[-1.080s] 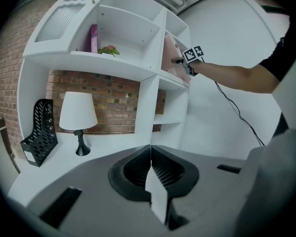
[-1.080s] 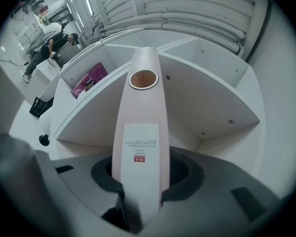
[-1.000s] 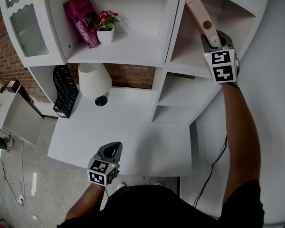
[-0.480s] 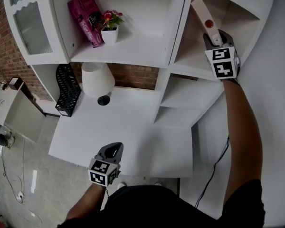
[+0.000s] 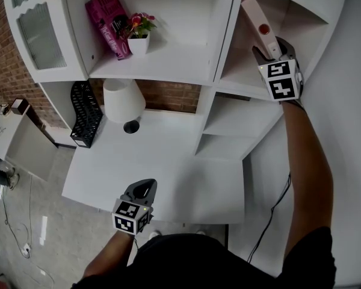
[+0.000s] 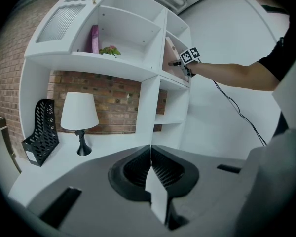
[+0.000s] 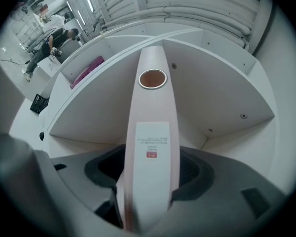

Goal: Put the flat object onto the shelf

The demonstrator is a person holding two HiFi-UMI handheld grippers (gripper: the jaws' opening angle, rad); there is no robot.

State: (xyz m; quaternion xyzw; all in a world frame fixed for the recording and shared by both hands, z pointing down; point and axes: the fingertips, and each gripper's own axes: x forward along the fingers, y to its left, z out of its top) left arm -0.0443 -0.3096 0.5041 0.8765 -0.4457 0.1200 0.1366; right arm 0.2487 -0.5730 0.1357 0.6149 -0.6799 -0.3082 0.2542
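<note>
Up at the upper right of the head view, the right gripper reaches into the top right compartment of the white shelf unit. The flat object, a pale pink binder, stands on end in that compartment, close to the divider on its left, with its spine facing out toward the gripper. In the right gripper view the binder fills the middle of the frame, showing a round finger hole near the top of the spine and a white label lower down. The right gripper has its fingers opening, with the spine between them. A dark gap shows along the spine's left edge, so the grip looks loose rather than pressed.

Low in the head view, left of centre, the left gripper hangs over the front edge of the white worktop. In its own view the left gripper has its fingers closed tip to tip, with nothing between them.

Toward the upper left, on the wide shelf, a pink book leans beside a small pot of flowers. Below them on the worktop stand a white lamp and, just left of it, a black mesh file rack, against a brick wall.
</note>
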